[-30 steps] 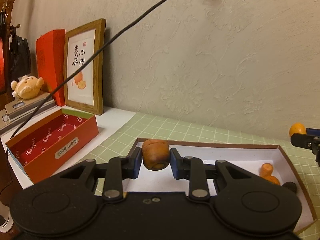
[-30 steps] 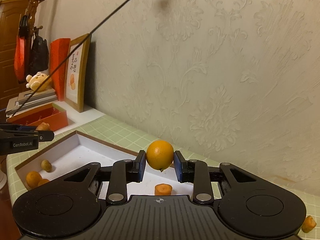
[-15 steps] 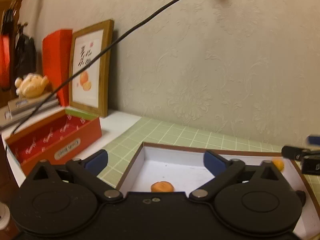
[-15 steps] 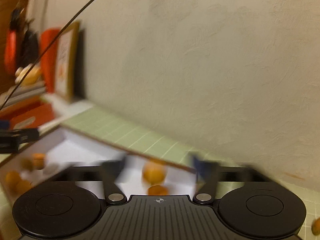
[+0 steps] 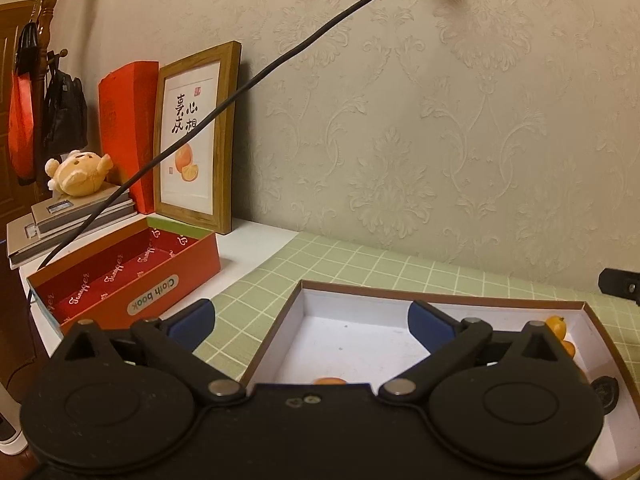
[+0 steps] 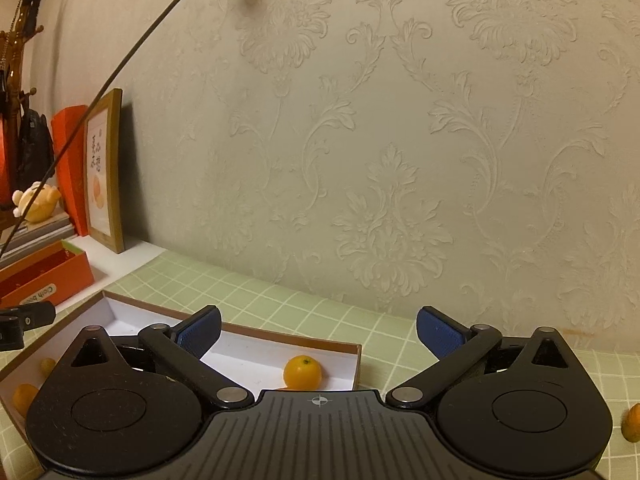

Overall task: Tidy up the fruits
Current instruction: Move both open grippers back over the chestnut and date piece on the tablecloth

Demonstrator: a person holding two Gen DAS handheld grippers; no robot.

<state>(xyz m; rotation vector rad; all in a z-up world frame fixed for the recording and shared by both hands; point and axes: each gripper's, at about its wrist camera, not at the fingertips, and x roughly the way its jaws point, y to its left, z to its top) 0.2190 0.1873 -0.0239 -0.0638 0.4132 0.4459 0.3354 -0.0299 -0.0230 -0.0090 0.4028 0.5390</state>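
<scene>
Both claws have just been opening and now stand wide with nothing between their blue pads: the left claw (image 5: 311, 322) hangs over the near left part of the shallow white tray (image 5: 360, 344), the right claw (image 6: 318, 330) over its far right end. An orange fruit (image 6: 302, 372) sits on the tray floor near the right wall, below the right claw, and a sliver of another orange piece (image 5: 329, 381) shows in the tray just past the left claw's body. The tray lies on the green checked mat (image 6: 280, 308) covering the bench, with one more orange piece (image 6: 633, 423) on the mat well to the right.
</scene>
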